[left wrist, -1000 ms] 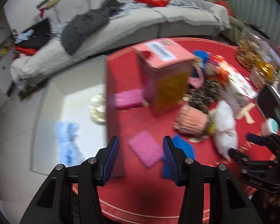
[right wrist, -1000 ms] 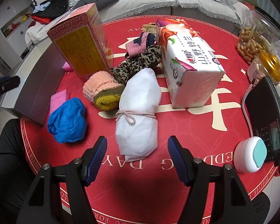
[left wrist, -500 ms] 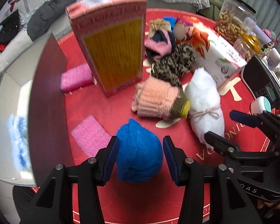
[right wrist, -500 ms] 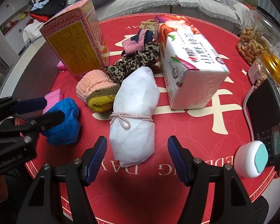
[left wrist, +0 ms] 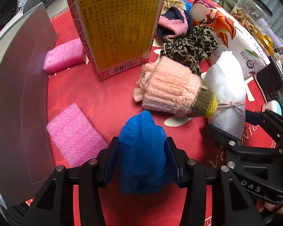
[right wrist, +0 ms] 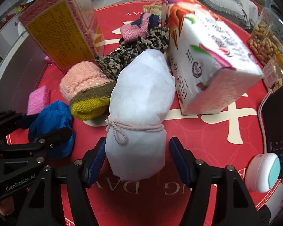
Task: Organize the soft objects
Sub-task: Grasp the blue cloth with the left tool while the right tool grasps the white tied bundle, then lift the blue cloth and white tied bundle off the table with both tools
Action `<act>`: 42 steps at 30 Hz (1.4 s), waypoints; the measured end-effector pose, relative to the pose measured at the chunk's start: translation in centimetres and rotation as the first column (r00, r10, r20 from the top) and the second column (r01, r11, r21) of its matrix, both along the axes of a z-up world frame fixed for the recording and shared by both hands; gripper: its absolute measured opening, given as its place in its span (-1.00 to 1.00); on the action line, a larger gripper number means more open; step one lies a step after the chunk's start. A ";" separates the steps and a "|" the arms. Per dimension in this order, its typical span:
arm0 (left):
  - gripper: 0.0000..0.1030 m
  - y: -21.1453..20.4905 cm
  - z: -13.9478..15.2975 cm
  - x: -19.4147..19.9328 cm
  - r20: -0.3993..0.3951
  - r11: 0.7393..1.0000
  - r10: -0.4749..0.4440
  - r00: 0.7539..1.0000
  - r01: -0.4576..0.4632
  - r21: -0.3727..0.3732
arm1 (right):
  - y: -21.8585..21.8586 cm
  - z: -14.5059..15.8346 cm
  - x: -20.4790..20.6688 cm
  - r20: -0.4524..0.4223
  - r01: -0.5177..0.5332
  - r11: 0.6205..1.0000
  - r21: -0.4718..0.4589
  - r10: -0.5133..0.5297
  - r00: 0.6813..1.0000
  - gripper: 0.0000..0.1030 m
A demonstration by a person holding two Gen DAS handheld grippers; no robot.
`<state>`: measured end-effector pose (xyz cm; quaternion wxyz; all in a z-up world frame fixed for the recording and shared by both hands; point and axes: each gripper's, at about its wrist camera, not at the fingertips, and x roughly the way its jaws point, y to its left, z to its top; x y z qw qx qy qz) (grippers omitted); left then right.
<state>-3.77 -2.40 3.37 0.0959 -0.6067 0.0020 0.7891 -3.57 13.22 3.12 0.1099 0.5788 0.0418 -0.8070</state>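
We are early in the sorting, by our reckoning: nearly everything soft lies loose on the red tablecloth [left wrist: 69, 86]. Our left tongs [left wrist: 143, 158] straddle the blue cloth [left wrist: 141, 150], their pads right against its sides, though we cannot tell whether they squeeze it. Our right tongs [right wrist: 137, 162] stand open around the tied white bundle [right wrist: 141, 98], not pressing it. The pink knit roll [left wrist: 169, 90], leopard-print cloth [left wrist: 188, 47] and pink sock [left wrist: 171, 24] lie untouched beside the tall box [left wrist: 115, 22].
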 end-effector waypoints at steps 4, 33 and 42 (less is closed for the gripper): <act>-0.03 0.6 -0.1 0.3 -0.026 0.999 -0.040 0.999 0.040 -0.019 | -0.3 -0.4 -0.8 -0.017 0.002 1.000 0.019 -0.002 1.000 0.35; -0.33 10.0 7.9 3.6 -0.204 0.954 -0.301 0.932 0.294 -0.066 | 8.5 6.1 3.2 -0.158 0.166 0.985 -0.037 -0.170 0.973 -0.17; -0.33 11.2 9.1 2.1 -0.247 0.953 -0.303 0.920 0.292 -0.084 | 9.8 7.4 2.0 -0.184 0.204 0.978 -0.049 -0.209 0.960 -0.17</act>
